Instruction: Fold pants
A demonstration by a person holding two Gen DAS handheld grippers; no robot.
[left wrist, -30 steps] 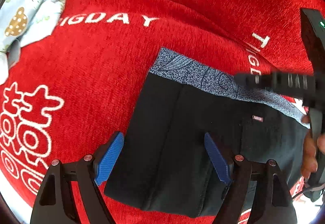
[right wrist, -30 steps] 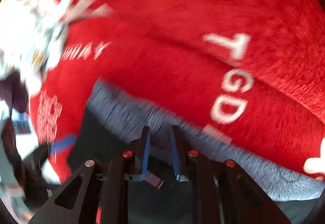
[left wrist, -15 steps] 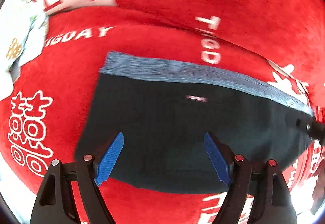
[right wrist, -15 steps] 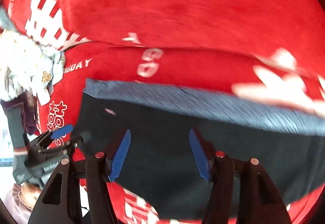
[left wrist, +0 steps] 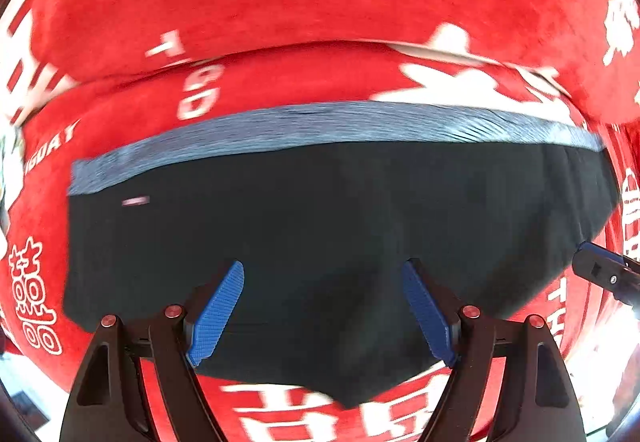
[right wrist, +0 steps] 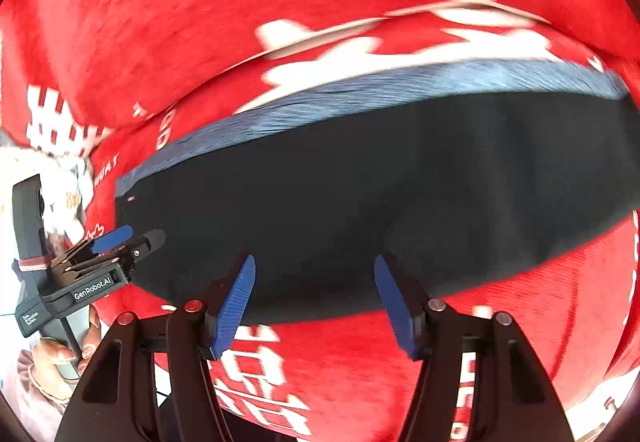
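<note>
The pants (left wrist: 320, 234) lie flat on a red cloth (left wrist: 320, 1) printed with white lettering and characters. They are dark, with a blue-grey speckled waistband (left wrist: 320, 121) along the far edge. A small pale label (left wrist: 135, 201) sits near the waistband at the left end. The lower hem dips to a point at the bottom centre in the left wrist view.

Left gripper (left wrist: 322, 310): blue-padded fingers (left wrist: 216, 314) spread wide, nothing between them, hanging above the near part of the pants. No contact visible.

Right gripper (right wrist: 316, 302): fingers (right wrist: 234, 302) apart, also empty, above the near edge of the pants where dark fabric meets red cloth. Pads clear of the fabric.

Each gripper shows in the other's view. The tip of the right one enters the right edge of the left wrist view, just off the pants' right end. In the right wrist view the left one sits at the pants' left end, and a hand (right wrist: 60, 354) grips its handle, with a pale sleeve (right wrist: 28, 394) below.

Surroundings: a crumpled pale patterned fabric (right wrist: 64, 177) lies on the cloth to the left of the pants, apart from them. The red cloth rises in a fold or ridge behind the waistband. Nothing rests on top of the pants. Both views are motion-blurred; the print cannot be read in full.
</note>
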